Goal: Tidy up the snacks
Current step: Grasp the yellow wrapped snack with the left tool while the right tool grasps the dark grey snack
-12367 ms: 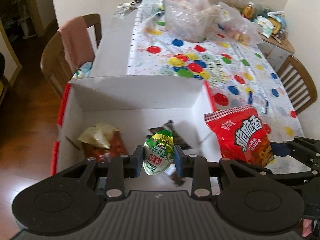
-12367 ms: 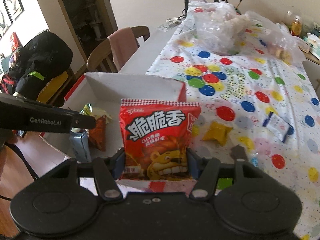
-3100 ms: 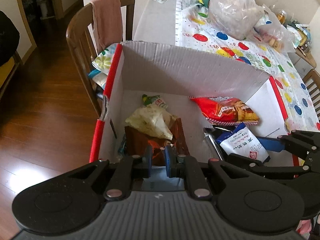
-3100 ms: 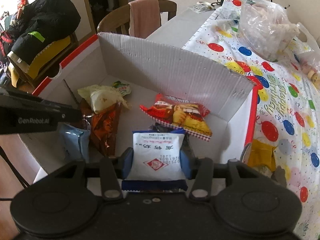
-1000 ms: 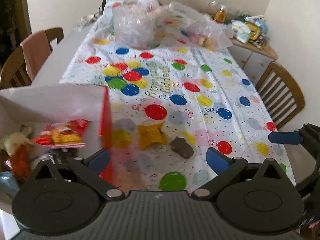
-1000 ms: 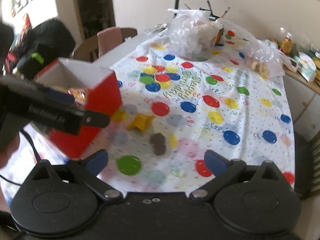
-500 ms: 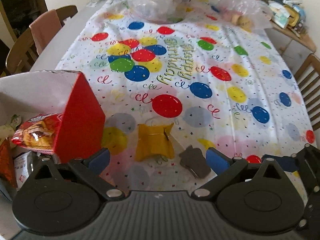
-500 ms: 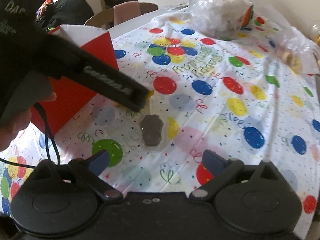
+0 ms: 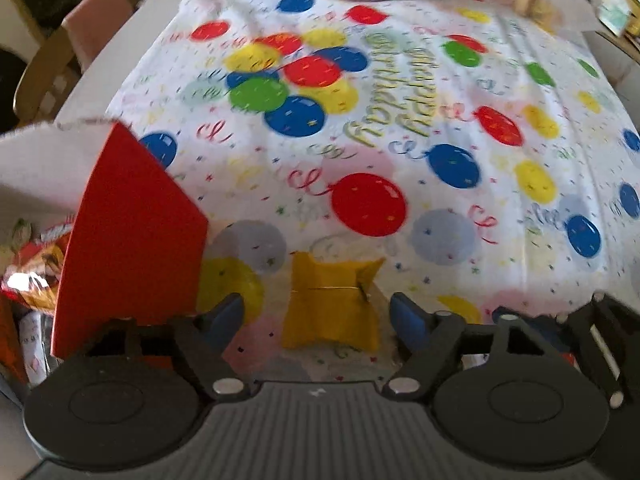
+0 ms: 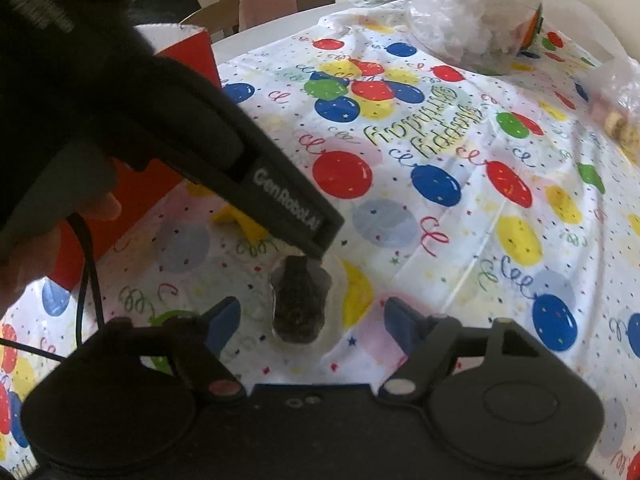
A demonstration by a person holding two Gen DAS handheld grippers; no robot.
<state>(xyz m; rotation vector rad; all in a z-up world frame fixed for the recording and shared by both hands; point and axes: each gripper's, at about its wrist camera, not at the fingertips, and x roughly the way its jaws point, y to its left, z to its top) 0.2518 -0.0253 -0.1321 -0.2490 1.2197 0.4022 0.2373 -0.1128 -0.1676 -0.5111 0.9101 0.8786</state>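
A small yellow snack packet (image 9: pixel 334 304) lies on the balloon-print tablecloth (image 9: pixel 400 128), between the blue pads of my left gripper (image 9: pixel 320 318). Those jaws are closing and stand clear of the packet on both sides. A dark snack in a clear wrapper (image 10: pixel 299 300) lies between the pads of my right gripper (image 10: pixel 312 322), whose jaws are closing too, with gaps either side. The left tool's black body (image 10: pixel 224 152) reaches across the right wrist view, half hiding the yellow packet (image 10: pixel 240 222). The red and white box (image 9: pixel 128 236) stands at the left with snack bags (image 9: pixel 32 276) inside.
Clear plastic bags (image 10: pixel 472 8) of food sit at the table's far end. A wooden chair with a pink cloth (image 9: pixel 92 28) stands beyond the box. A hand (image 10: pixel 28 252) and a black cable (image 10: pixel 86 276) show at the left of the right wrist view.
Both grippers have come down closer to the table and their jaws have narrowed. The yellow packet now lies between the left pads and the dark snack between the right pads.
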